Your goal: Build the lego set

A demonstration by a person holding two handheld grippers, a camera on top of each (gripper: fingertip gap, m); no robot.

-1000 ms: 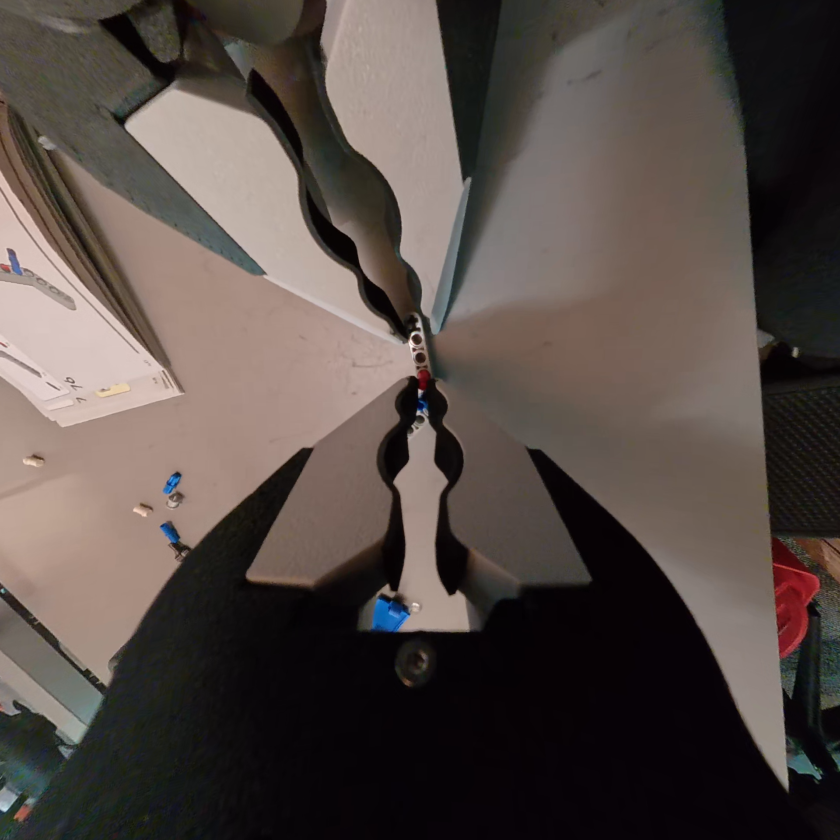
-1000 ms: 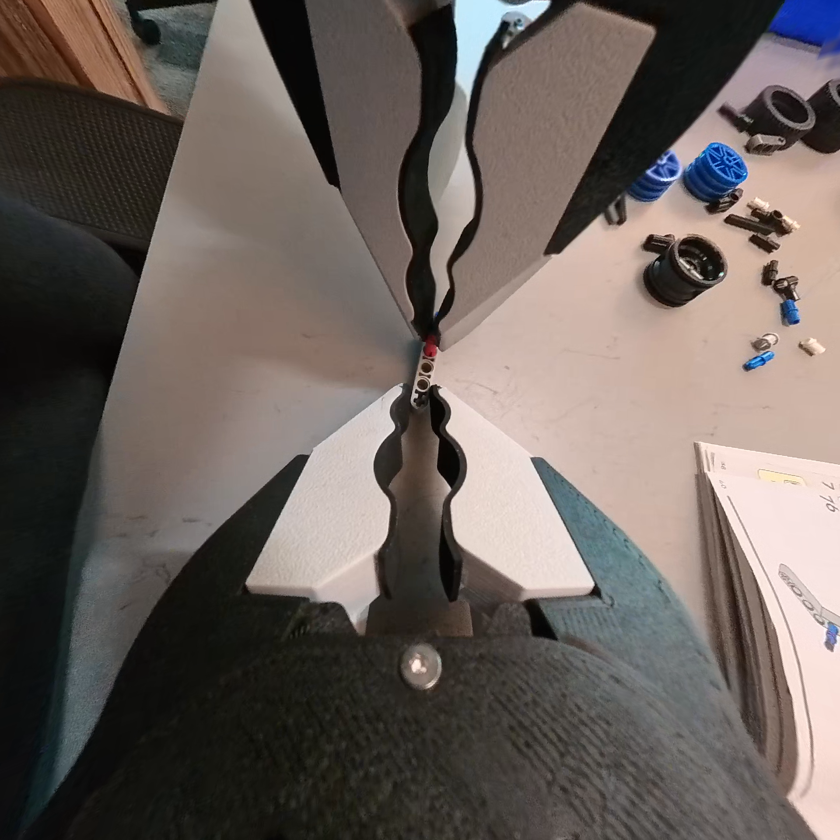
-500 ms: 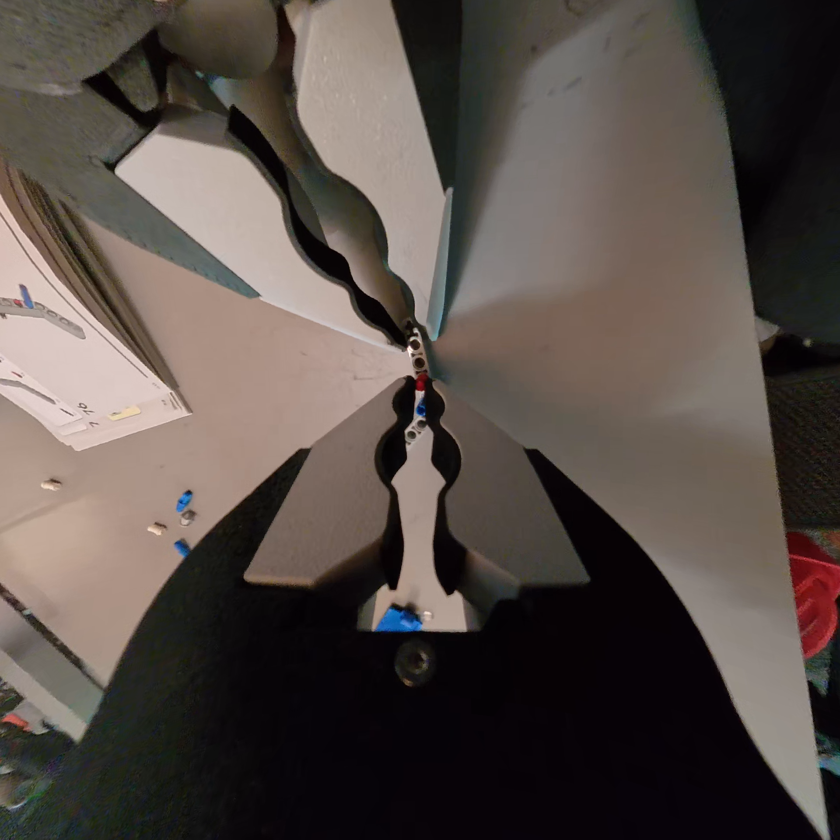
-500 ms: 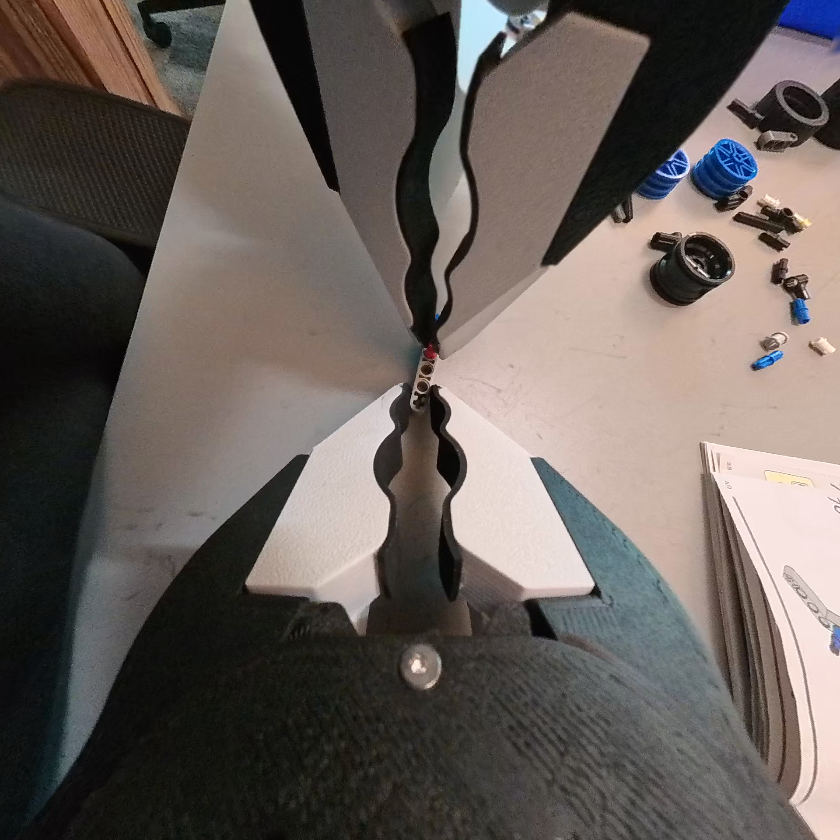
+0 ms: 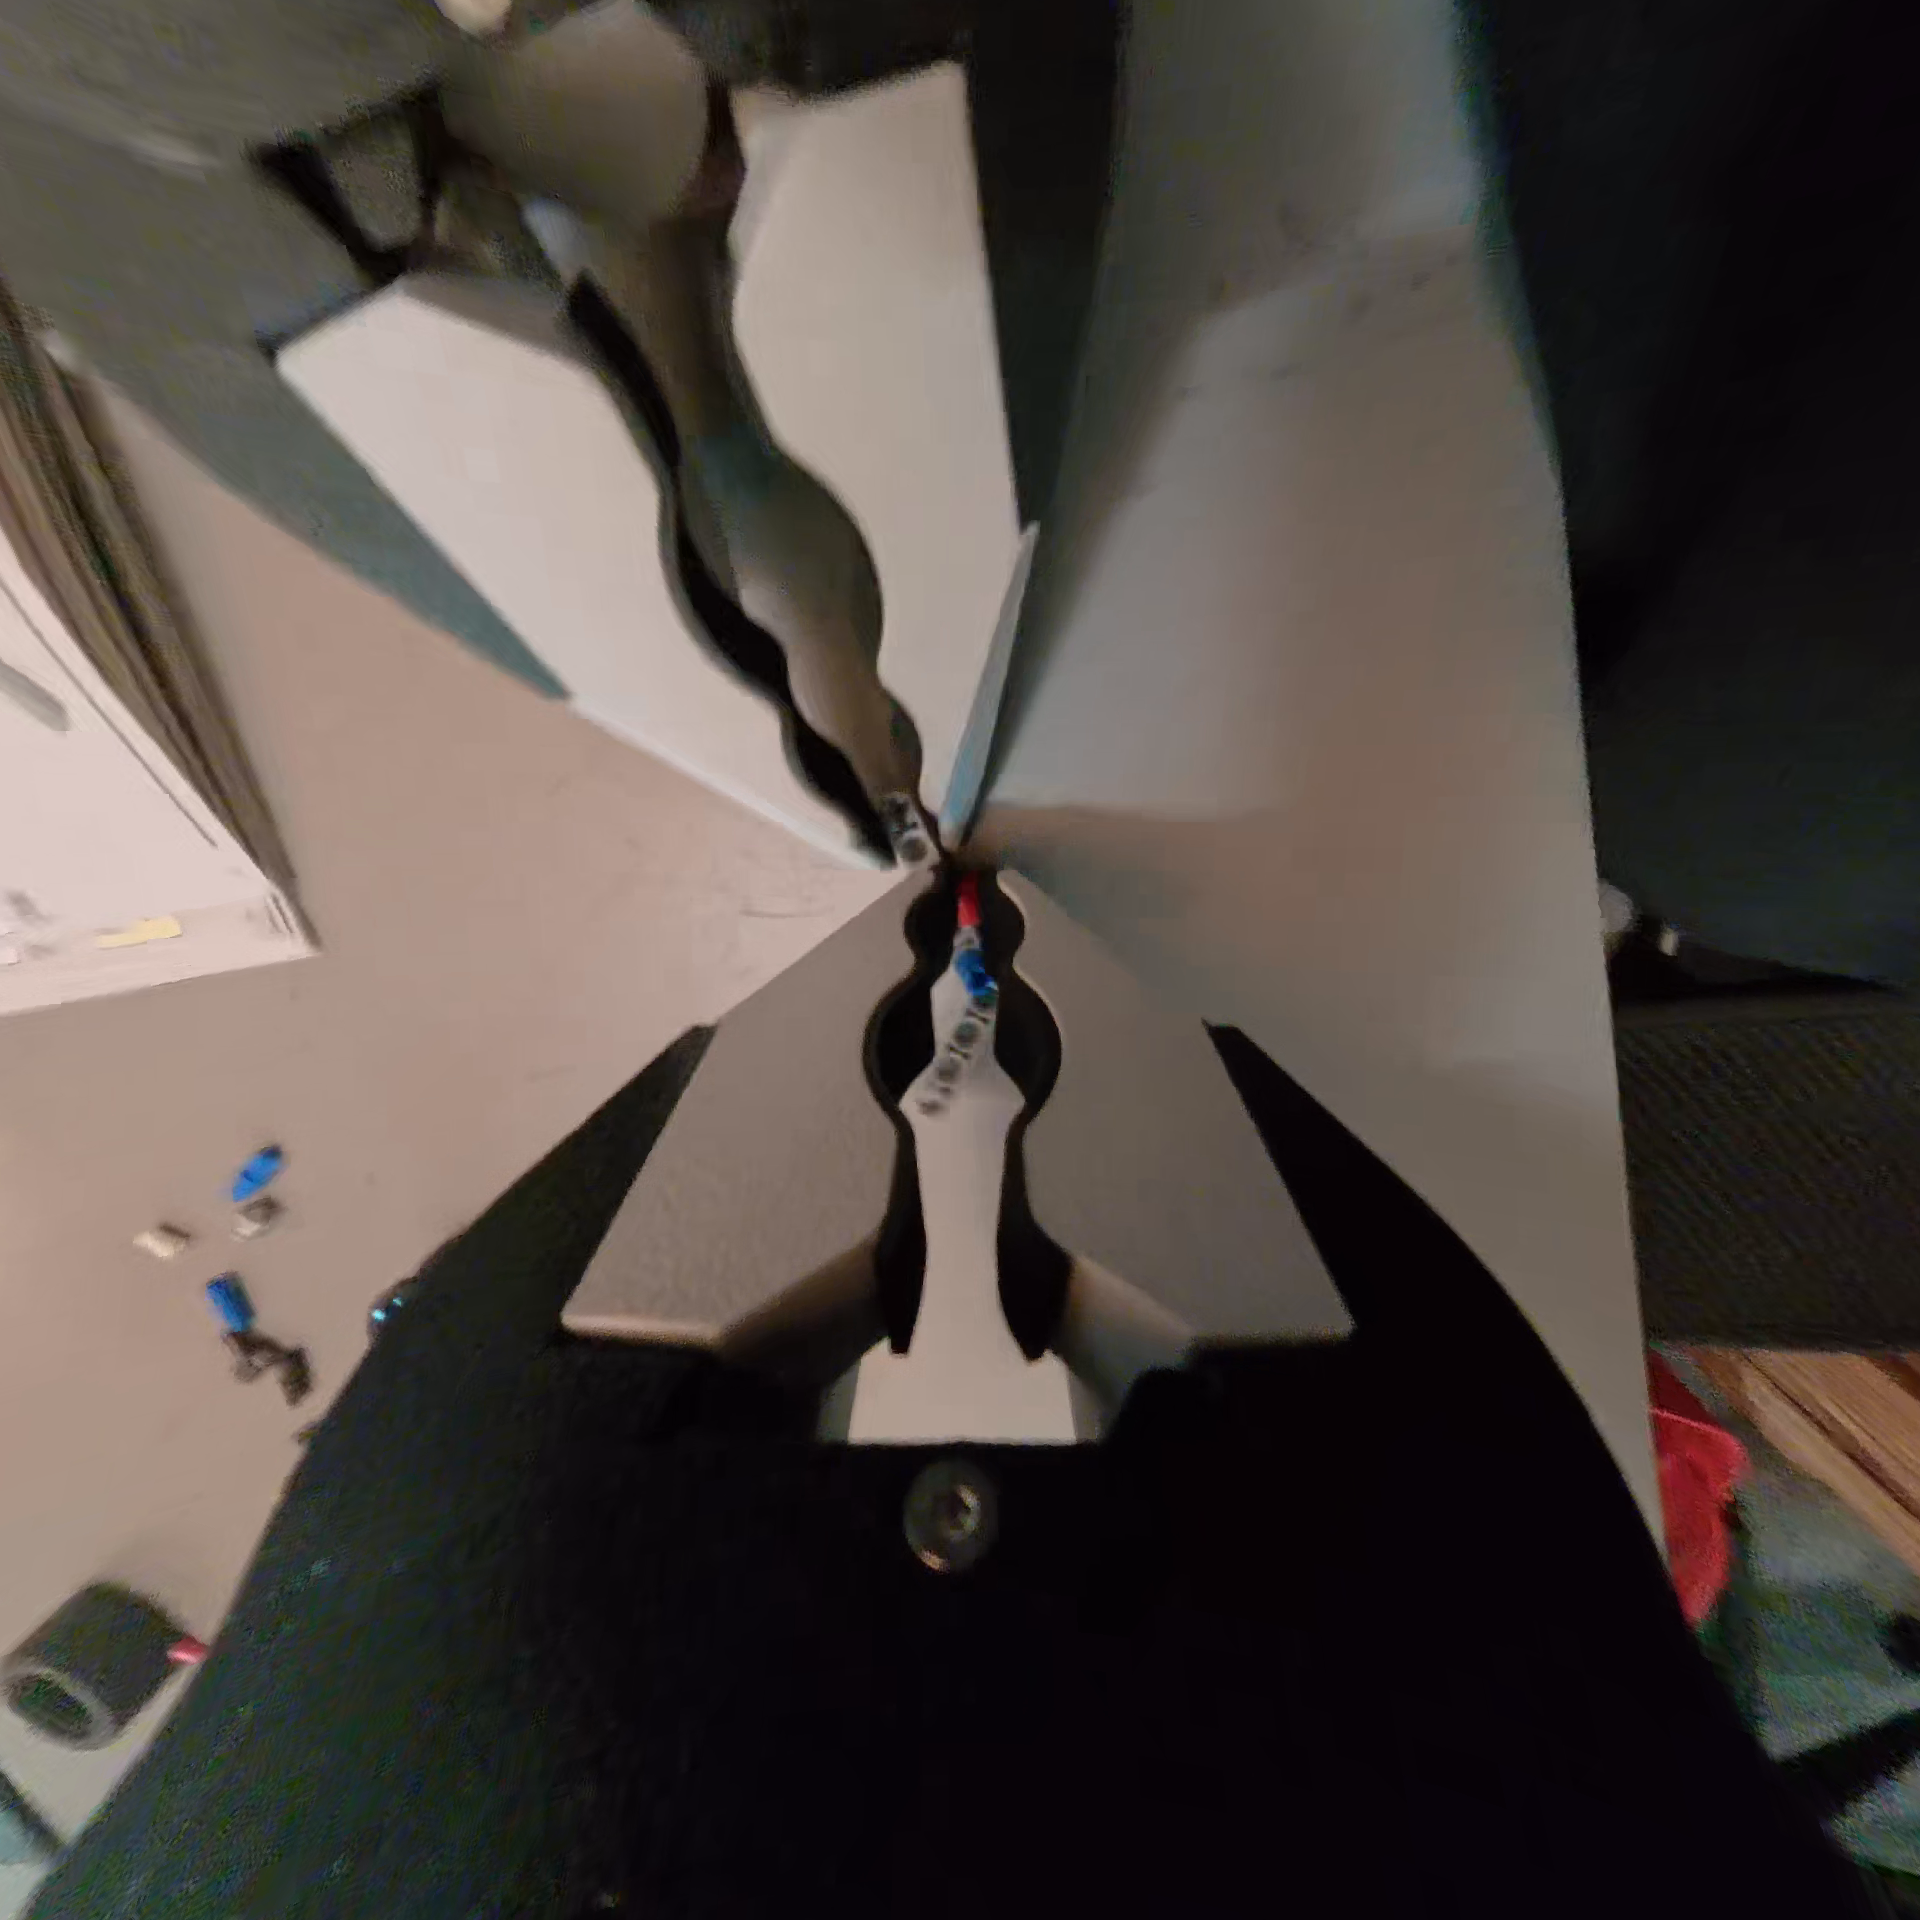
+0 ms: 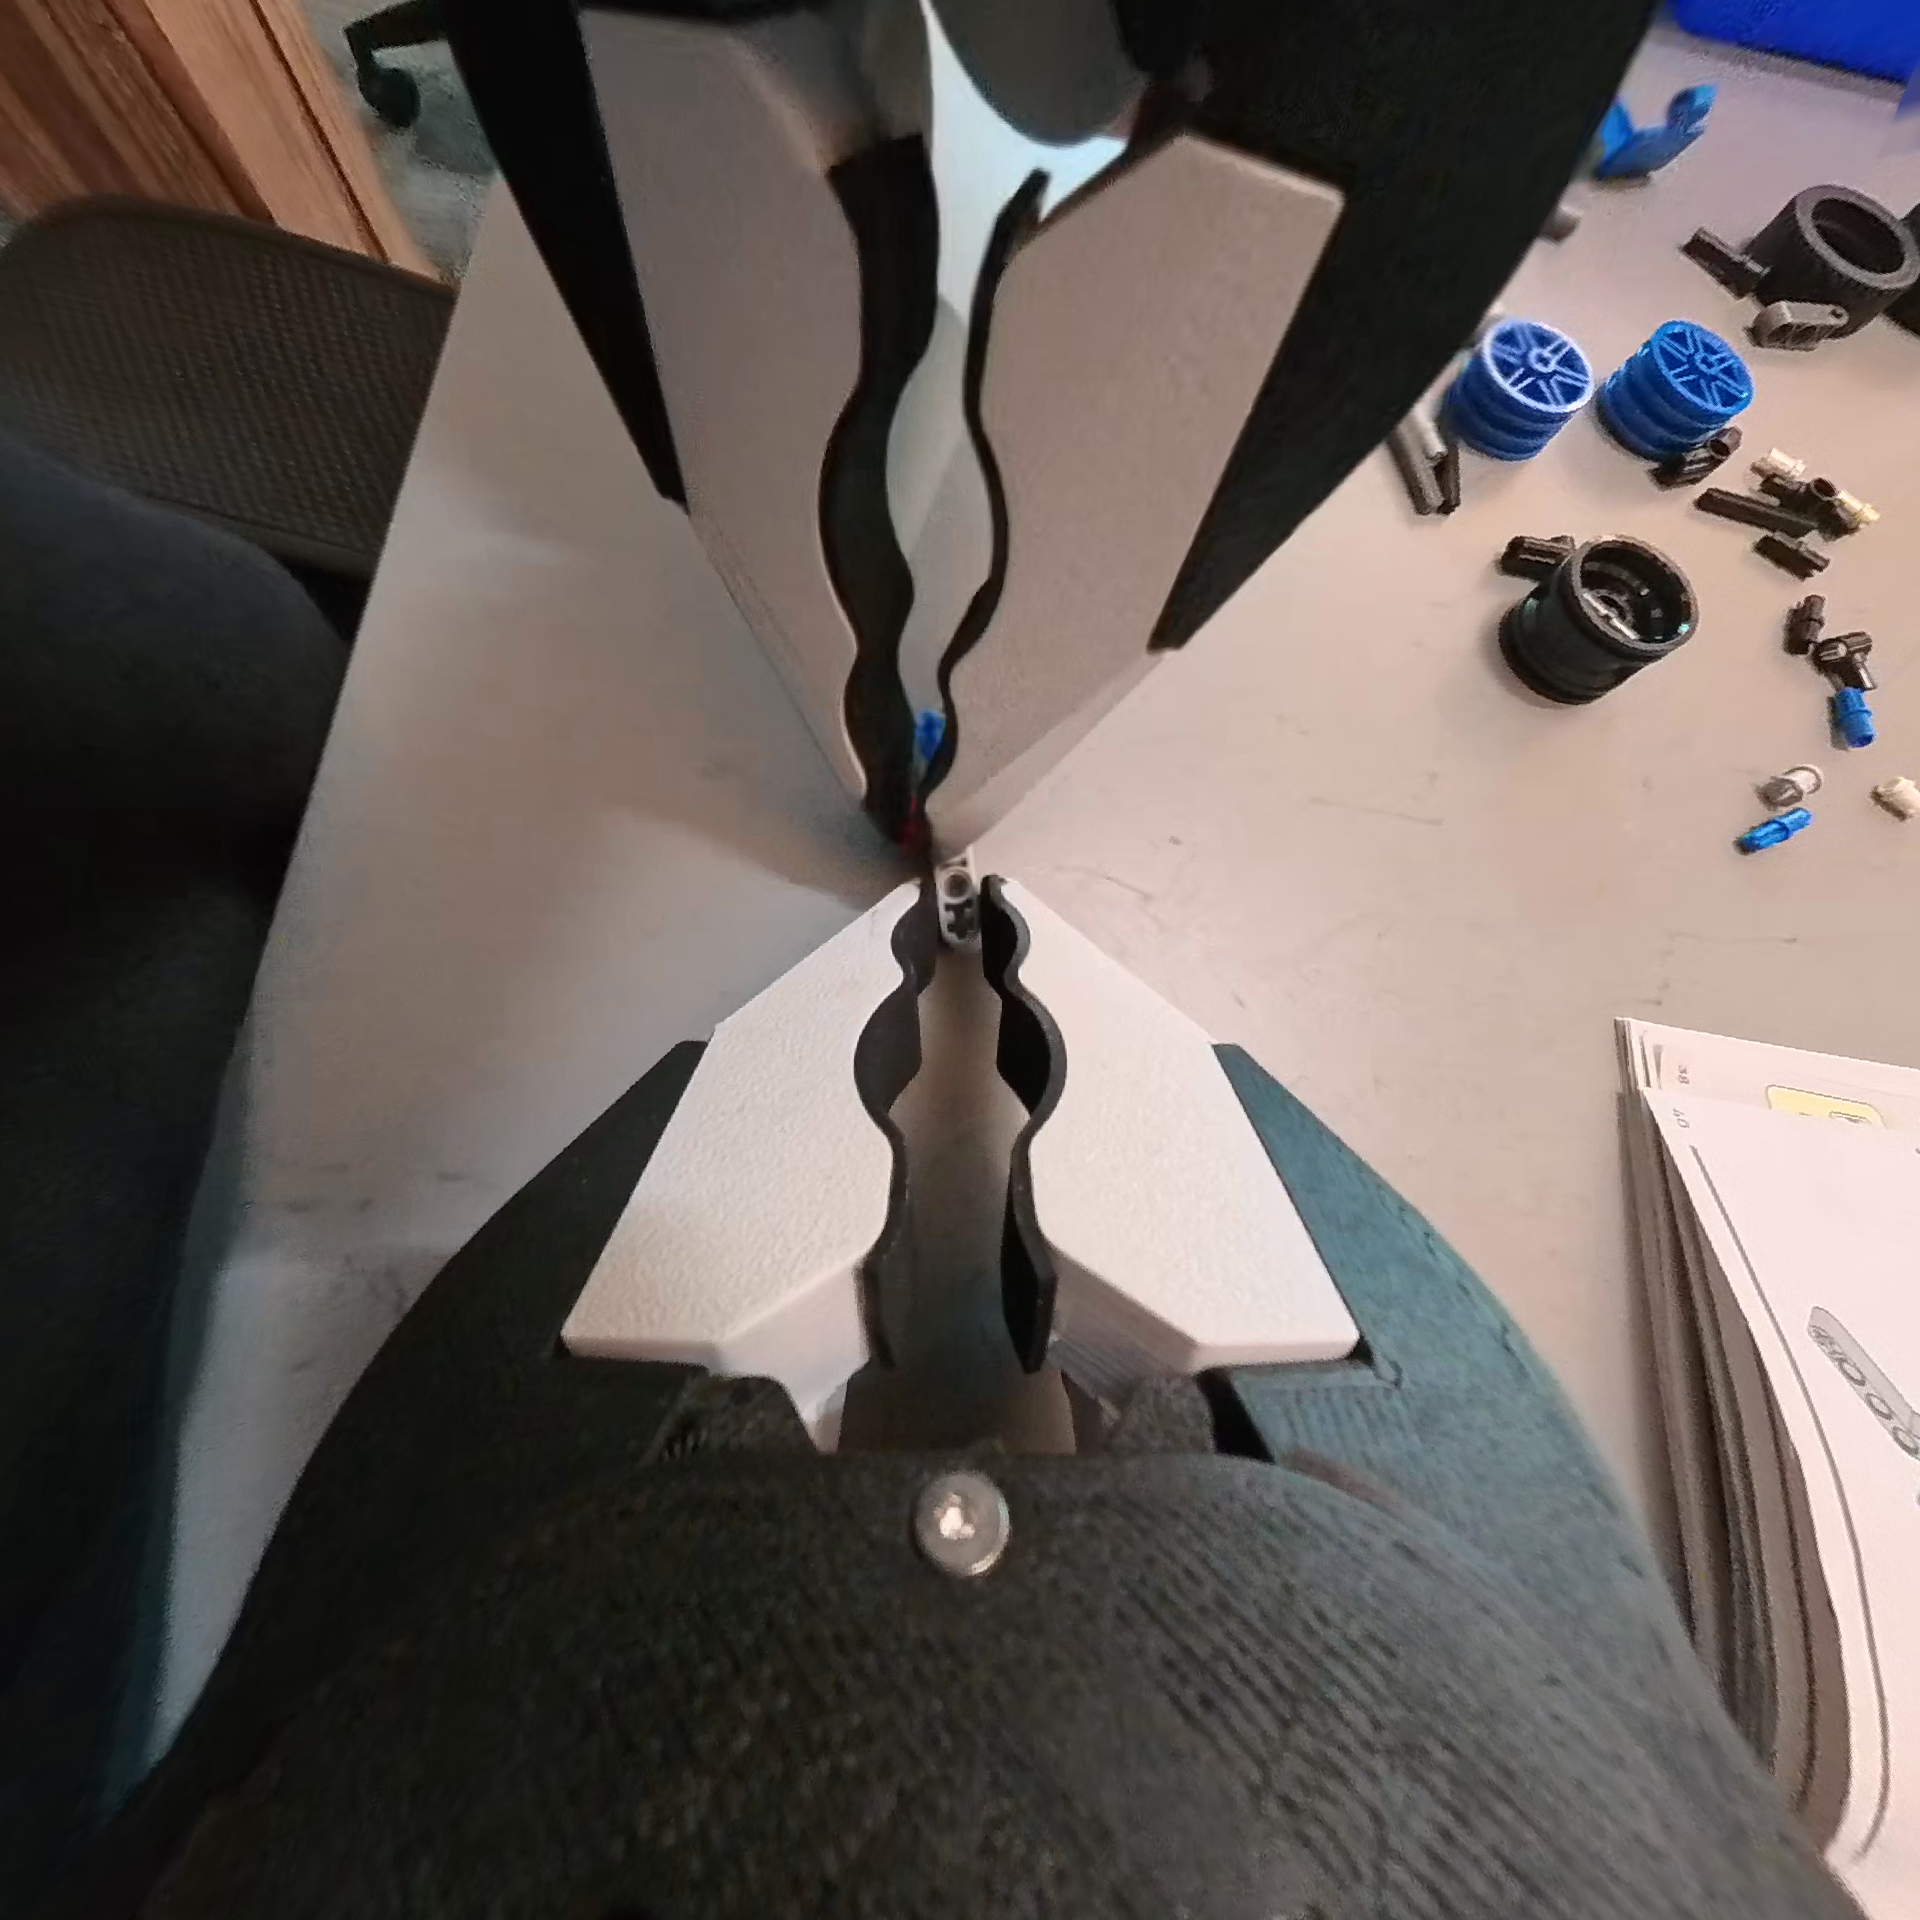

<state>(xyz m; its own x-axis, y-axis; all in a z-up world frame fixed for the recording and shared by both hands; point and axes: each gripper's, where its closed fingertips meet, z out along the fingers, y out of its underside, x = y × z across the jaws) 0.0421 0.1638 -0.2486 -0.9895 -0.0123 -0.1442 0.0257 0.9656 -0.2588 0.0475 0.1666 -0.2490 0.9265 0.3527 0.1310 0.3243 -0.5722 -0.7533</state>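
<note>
While left claw [image 5: 961,883] stays clamped on long grey beam [image 5: 961,1049] with red pin [image 5: 968,902], right claw [image 6: 954,894] on short grey beam [image 6: 954,920], we see short beam shifted off pin's line, above table [image 6: 1299,831].

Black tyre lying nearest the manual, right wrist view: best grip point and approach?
Judging by its pose, grip the black tyre across its outer tread, coming from above with the fingers straddling its round body. It lies tilted with the open hub facing up and toward the camera, so both curved sides are exposed. The small black pins close against its far-left side crowd that flank; its near and right sides look clearer.
</note>
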